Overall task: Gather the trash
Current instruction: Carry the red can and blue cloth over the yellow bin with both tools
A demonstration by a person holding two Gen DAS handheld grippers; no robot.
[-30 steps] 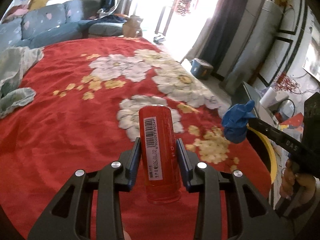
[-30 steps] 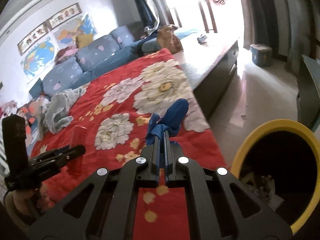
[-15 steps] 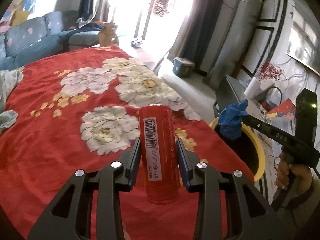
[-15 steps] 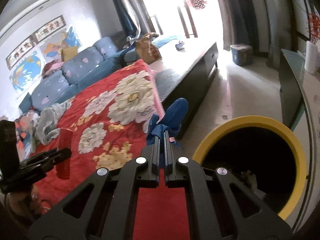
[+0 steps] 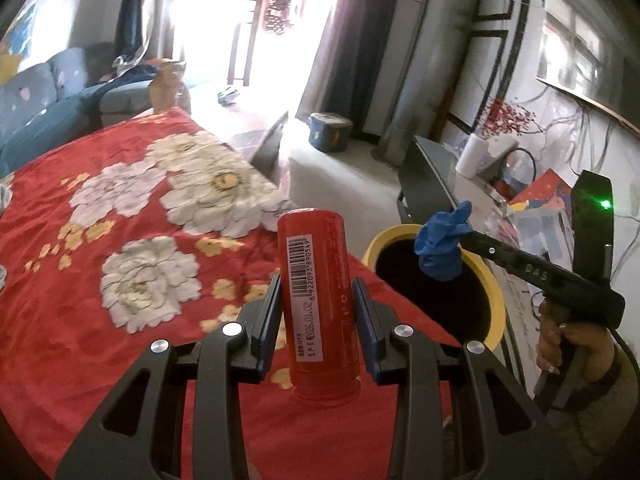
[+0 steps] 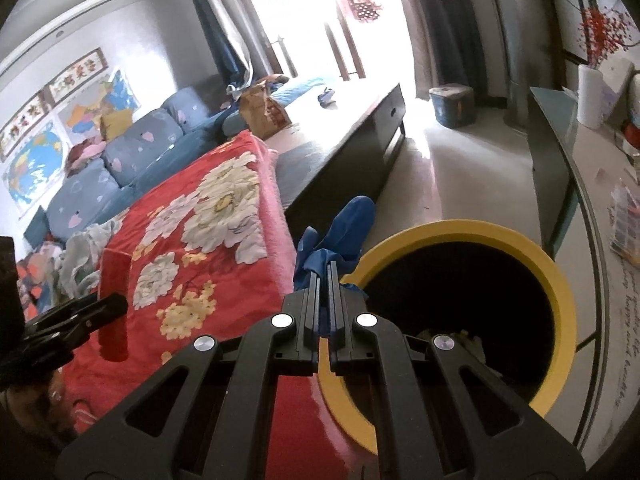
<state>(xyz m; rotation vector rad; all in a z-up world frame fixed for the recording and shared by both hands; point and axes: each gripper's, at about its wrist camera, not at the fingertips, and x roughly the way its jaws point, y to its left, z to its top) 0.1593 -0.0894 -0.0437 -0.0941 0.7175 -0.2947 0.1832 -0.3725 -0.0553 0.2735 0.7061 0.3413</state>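
The red can [image 5: 318,300] stands upright between the pads of the left gripper [image 5: 316,312], which are pressed against its sides and carry it clear of the bed; a white barcode label faces the camera. In the right wrist view the same can appears at far left, clamped in that black tool above the red floral blanket [image 6: 192,248]. The crumpled blue glove [image 6: 340,240] is pinched at its lower end by the right gripper [image 6: 325,280], whose jaws are pressed together on the fabric with the rest of the glove bunched beyond the tips. In the left wrist view the glove [image 5: 440,248] hangs over the near rim of the yellow-rimmed bin [image 5: 494,300], directly above its dark opening. The bin [image 6: 560,304] stands on the floor just beside the foot corner of the bed, and some pale debris lies at its bottom. A person's hand [image 5: 568,344] grips the handle of the right tool at the right edge. Beyond the bed: a dark low bench [image 6: 360,128], blue sofa cushions [image 6: 132,148], a crumpled pale cloth [image 6: 80,256] on the blanket, a small blue tub [image 5: 330,132] on the floor, and a cluttered side table [image 5: 520,216] along the wall.
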